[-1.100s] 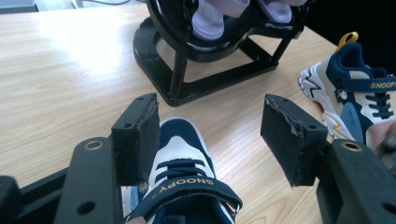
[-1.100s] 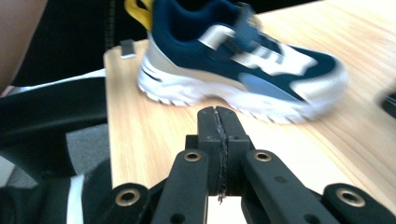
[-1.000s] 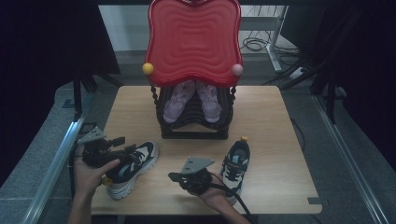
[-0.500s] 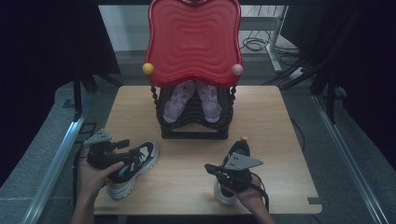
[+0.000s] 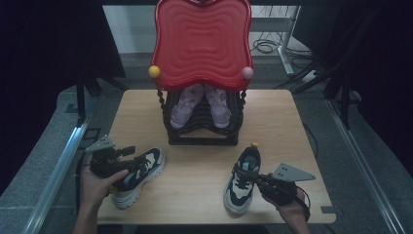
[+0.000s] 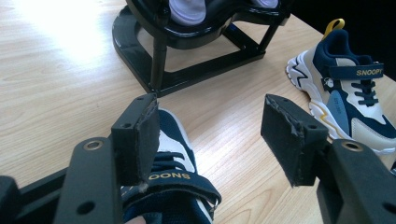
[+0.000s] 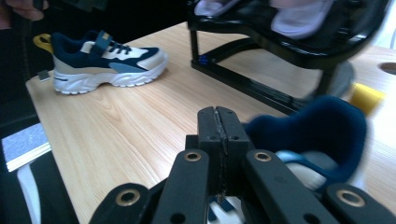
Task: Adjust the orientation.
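Note:
Two navy, white and cream sneakers lie on the wooden table [image 5: 282,122]. The left sneaker [image 5: 141,173] sits at the front left. My left gripper [image 5: 130,156] hovers over its strap, jaws open and touching nothing; in the left gripper view the left gripper [image 6: 212,140] straddles the strap of the left sneaker [image 6: 173,186]. The right sneaker [image 5: 242,187], with a yellow heel loop, lies at the front right. My right gripper [image 5: 242,170] reaches over it from the right, shut. In the right gripper view the right gripper [image 7: 218,140] shows nothing between its pads, with the navy heel collar [image 7: 322,130] beside it.
A black shoe rack [image 5: 202,131] stands mid-table and holds a pair of lilac shoes [image 5: 185,105]. A wavy red board [image 5: 202,41] with a yellow and a pink knob rises above it. Metal rails and cables run along the floor on both sides.
My right hand has carried its shut gripper from the table's front middle rightward, across the right sneaker, to that sneaker's right side. The left hand and both sneakers kept their places.

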